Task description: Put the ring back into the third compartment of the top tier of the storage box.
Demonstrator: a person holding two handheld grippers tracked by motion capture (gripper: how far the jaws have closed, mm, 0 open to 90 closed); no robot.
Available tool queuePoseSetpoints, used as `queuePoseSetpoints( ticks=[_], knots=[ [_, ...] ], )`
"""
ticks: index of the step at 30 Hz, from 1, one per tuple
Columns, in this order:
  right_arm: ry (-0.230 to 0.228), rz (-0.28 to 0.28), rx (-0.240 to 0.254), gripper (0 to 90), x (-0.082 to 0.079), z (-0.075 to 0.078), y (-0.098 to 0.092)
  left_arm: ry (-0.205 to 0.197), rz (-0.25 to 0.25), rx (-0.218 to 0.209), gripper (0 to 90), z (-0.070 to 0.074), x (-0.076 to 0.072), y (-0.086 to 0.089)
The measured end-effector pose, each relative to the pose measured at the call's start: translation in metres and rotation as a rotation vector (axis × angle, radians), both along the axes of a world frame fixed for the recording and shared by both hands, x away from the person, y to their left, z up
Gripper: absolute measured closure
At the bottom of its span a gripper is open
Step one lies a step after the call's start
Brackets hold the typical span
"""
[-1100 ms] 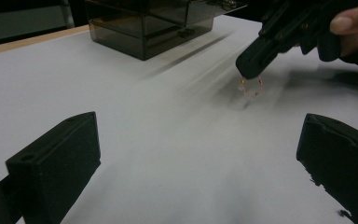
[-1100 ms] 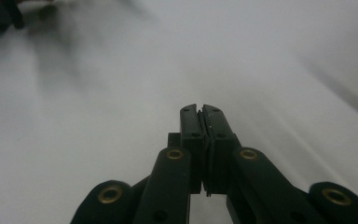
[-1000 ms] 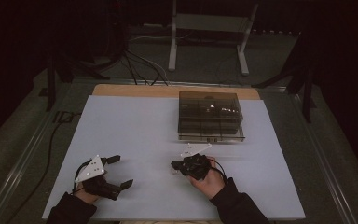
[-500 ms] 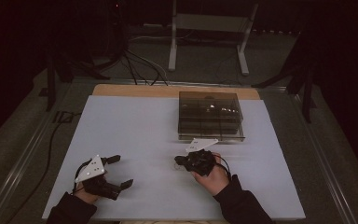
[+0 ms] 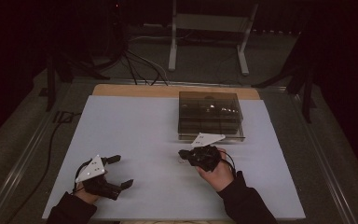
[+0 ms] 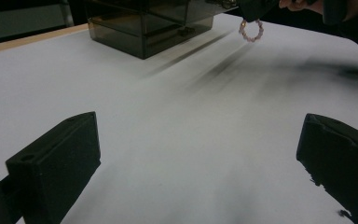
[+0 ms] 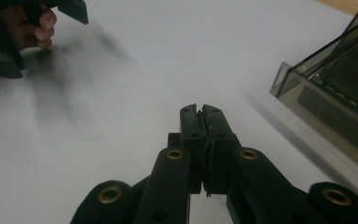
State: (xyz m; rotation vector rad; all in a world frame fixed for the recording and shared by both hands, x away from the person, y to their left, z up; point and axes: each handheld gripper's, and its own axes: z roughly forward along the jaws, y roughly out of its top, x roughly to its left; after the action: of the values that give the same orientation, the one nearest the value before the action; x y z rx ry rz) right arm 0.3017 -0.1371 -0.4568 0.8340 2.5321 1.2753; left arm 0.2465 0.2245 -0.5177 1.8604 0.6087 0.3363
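Observation:
A small ring of pink beads (image 6: 251, 30) hangs under my right gripper (image 6: 254, 9), just above the white table in the left gripper view. My right gripper (image 5: 182, 153) sits right of centre, in front of a smoky clear box (image 5: 209, 114) with compartments. Its jaws are pressed together (image 7: 200, 109), and the beads are hidden beneath them in the right gripper view. My left gripper (image 5: 121, 171) rests near the front left of the table. It stands wide open (image 6: 196, 154) with nothing between its jaws.
The white sheet (image 5: 135, 126) covers most of the table, with a wooden strip (image 5: 135, 90) along the far edge. The box (image 7: 335, 79) lies close to the right of my right gripper. Cables and a metal stand (image 5: 207, 28) sit on the floor beyond.
My right gripper has moved slightly away from the person and to the right, closer to the box. The left gripper has stayed still.

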Motion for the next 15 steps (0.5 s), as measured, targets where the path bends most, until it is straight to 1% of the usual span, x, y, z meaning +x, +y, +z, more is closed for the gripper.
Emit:
queuePoseSetpoints(
  ticks=[6, 9, 10, 15],
  knots=[
    [-0.013, -0.017, 0.014, 88.5, 0.003, 0.007, -0.006, 0.001, 0.001, 0.002, 0.6, 0.000, 0.000, 0.000],
    [-0.010, -0.019, 0.024, 88.4, 0.004, 0.009, -0.008, 0.001, 0.000, 0.001, 0.7, 0.000, 0.000, 0.000],
    [-0.019, -0.026, 0.023, 88.5, 0.005, 0.012, -0.010, 0.002, 0.000, -0.001, 0.7, 0.000, 0.001, 0.000],
    [-0.032, -0.043, 0.036, 88.4, 0.008, 0.017, -0.015, 0.001, -0.001, 0.001, 0.7, 0.000, 0.000, 0.000]
  ],
)
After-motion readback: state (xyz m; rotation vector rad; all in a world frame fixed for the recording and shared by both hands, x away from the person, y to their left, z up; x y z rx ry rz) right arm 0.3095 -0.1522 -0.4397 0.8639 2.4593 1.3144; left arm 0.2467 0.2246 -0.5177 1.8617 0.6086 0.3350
